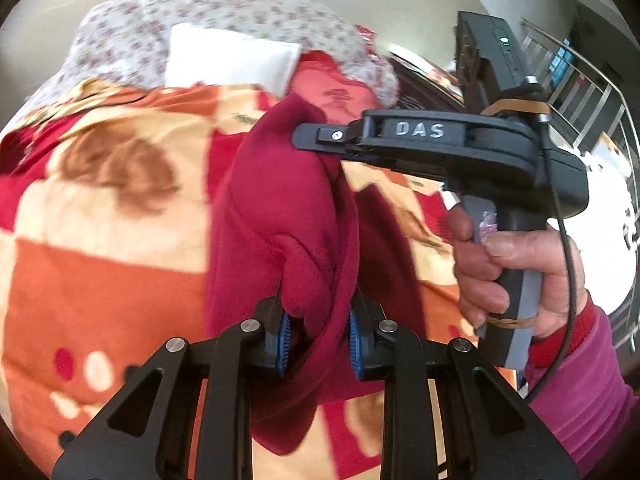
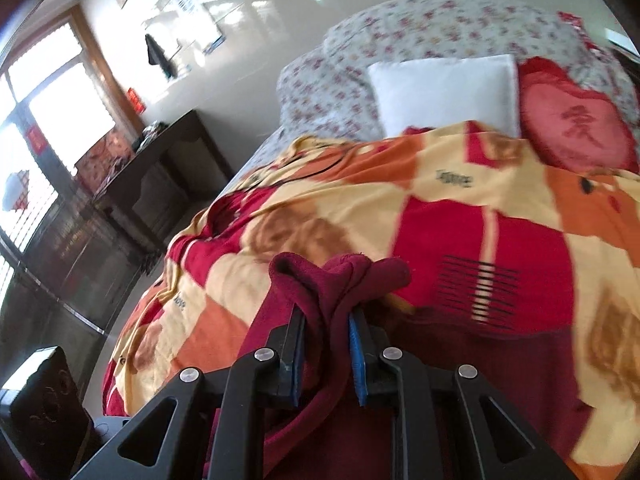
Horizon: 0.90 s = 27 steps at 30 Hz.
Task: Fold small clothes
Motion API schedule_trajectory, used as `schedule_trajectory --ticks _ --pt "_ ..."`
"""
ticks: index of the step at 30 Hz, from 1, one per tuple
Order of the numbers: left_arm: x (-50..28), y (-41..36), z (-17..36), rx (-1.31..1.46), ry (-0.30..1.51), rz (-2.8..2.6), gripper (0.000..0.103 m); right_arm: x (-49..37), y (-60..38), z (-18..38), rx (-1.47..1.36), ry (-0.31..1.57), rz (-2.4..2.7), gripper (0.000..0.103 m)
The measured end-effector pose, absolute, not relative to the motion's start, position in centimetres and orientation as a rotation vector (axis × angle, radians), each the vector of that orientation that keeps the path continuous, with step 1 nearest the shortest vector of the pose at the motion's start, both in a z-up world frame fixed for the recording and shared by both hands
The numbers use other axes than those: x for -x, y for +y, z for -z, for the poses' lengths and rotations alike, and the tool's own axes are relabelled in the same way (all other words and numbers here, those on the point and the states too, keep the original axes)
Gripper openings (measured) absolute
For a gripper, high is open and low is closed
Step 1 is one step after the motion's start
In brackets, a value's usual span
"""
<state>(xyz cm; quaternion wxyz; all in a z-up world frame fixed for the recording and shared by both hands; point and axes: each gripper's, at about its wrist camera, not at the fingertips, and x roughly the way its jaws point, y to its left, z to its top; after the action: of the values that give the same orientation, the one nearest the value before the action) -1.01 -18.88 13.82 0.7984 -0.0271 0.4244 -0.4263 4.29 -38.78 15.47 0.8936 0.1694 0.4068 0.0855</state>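
Both grippers are clamped onto the same dark red fleece garment point(image 1: 280, 208): left gripper point(image 1: 318, 340) pinches a bunch near the camera, right gripper point(image 2: 328, 344) grips another fold. It hangs above the orange-and-red checked blanket point(image 2: 460, 208), white pillow point(image 2: 444, 88) at the far end.

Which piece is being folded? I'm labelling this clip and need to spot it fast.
On the bed, above the orange, yellow and red checked blanket, both grippers pinch one bunched garment. It is the dark red fleece garment, plain and unpatterned, unlike the checked blanket and the paler red heart cushion behind.
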Motion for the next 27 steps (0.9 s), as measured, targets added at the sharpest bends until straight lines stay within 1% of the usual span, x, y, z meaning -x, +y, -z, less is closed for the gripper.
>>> schedule_trajectory --ticks 5,9,14,17,18,19,21,22,24,27 --pt "3.0 -24.4 -13.9 -0.004 0.912 0.997 0.022 -1.3 -43.8 -15.6 -0.389 0.817 -0.111 0.018" --pt "3.7 -28.3 -11.9 -0.032 0.97 1.034 0.022 1.1 -47.6 -14.4 -0.42 0.823 -0.058 0.017" --pt "5.6 -31.8 -9.3 -0.101 1.001 1.033 0.022 2.9 -50.7 -10.9 -0.457 0.865 0.014 0.017" --pt "6.1 -32.2 -8.5 -0.124 1.009 1.018 0.023 2.7 -51.1 -8.5 -0.442 0.904 0.035 0.018" --pt "6.1 -32.0 -8.7 -0.119 1.014 1.026 0.025 2.7 -51.2 -8.0 -0.444 0.907 0.046 0.018" --pt "6.1 -31.7 -9.1 -0.118 1.019 1.033 0.028 2.9 -51.5 -7.7 -0.453 0.905 0.056 0.022" --pt "6.5 -30.2 -10.5 -0.124 1.011 1.058 0.039 3.7 -52.3 -8.3 -0.465 0.894 0.101 0.029" --pt "6.8 -29.4 -11.2 -0.132 0.989 1.061 0.041 4.1 -52.6 -8.8 -0.465 0.886 0.118 0.031" --pt "7.3 -27.2 -12.7 -0.173 0.911 1.043 0.043 5.4 -53.1 -10.2 -0.465 0.857 0.14 0.031" --pt "6.5 -24.6 -13.1 -0.244 0.842 0.948 0.044 7.2 -52.1 -12.7 -0.475 0.796 0.067 0.031"
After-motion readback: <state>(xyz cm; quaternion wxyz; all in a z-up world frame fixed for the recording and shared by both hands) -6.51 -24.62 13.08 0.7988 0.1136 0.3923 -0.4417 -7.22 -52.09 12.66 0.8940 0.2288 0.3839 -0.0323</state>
